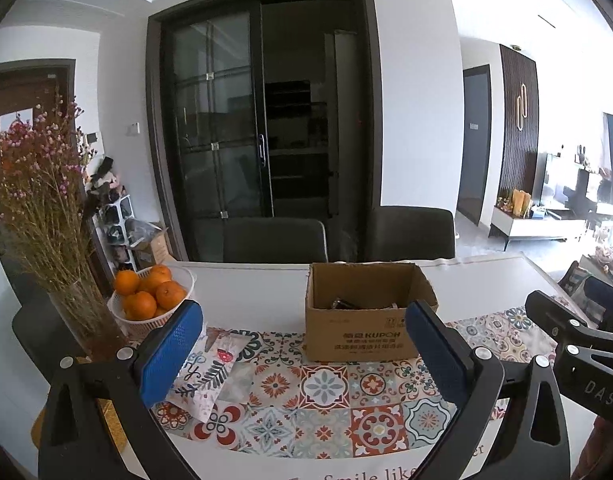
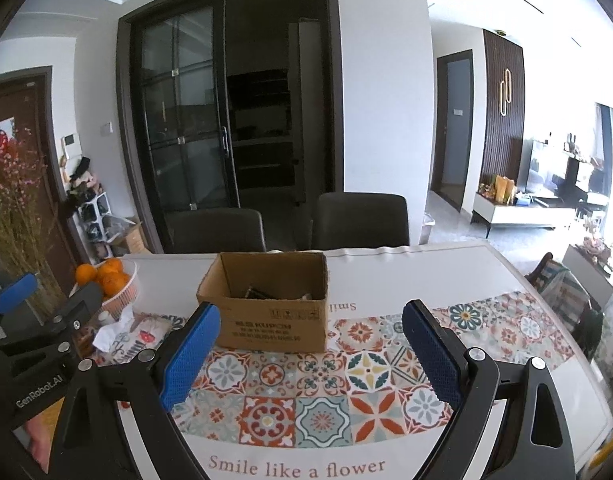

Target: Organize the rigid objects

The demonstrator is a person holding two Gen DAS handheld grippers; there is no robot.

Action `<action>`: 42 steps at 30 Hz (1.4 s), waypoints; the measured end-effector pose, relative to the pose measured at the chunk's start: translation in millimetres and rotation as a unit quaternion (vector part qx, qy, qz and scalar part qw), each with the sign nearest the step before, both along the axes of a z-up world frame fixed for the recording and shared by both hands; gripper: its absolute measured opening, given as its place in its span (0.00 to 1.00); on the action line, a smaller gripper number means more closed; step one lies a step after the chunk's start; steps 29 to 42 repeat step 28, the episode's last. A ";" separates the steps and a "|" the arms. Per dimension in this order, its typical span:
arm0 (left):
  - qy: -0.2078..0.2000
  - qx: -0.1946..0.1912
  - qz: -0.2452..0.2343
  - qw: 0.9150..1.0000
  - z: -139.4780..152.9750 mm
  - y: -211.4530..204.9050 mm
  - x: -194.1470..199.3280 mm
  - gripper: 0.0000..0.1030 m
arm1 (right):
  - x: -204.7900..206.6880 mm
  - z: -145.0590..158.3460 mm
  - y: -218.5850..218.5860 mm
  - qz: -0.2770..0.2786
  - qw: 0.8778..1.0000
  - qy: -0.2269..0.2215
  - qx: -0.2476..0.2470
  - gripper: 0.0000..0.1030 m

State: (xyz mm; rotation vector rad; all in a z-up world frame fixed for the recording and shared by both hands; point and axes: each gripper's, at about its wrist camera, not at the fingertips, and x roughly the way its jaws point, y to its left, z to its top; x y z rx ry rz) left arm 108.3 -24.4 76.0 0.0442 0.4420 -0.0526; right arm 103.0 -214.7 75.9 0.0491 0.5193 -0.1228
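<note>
An open brown cardboard box [image 1: 366, 312] stands on the tiled-pattern table runner [image 1: 326, 396]; dark objects [image 1: 346, 303] lie inside it, too dim to name. The box also shows in the right wrist view [image 2: 266, 304]. My left gripper [image 1: 306, 352] is open and empty, its blue pads either side of the box, held above the runner in front of it. My right gripper [image 2: 310, 352] is open and empty, in front of and slightly right of the box. The right gripper's body shows at the right edge of the left wrist view [image 1: 578, 344].
A white basket of oranges [image 1: 150, 296] and a glass vase of dried flowers [image 1: 46, 220] stand at the table's left. A patterned paper bag [image 1: 210, 368] lies left of the box. Two dark chairs [image 1: 274, 240] stand behind the white table [image 1: 246, 292].
</note>
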 end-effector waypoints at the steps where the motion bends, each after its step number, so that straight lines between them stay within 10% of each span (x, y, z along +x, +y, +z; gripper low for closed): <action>1: -0.001 0.001 0.000 1.000 0.0 0.3 -0.1 1.00 | -0.3 0.5 0.4 0.001 1.000 -0.001 0.000 0.91; 42: -0.005 -0.002 -0.001 1.000 0.1 4.4 -8.4 1.00 | -3.1 2.5 6.6 0.010 1.000 -0.002 -0.004 0.91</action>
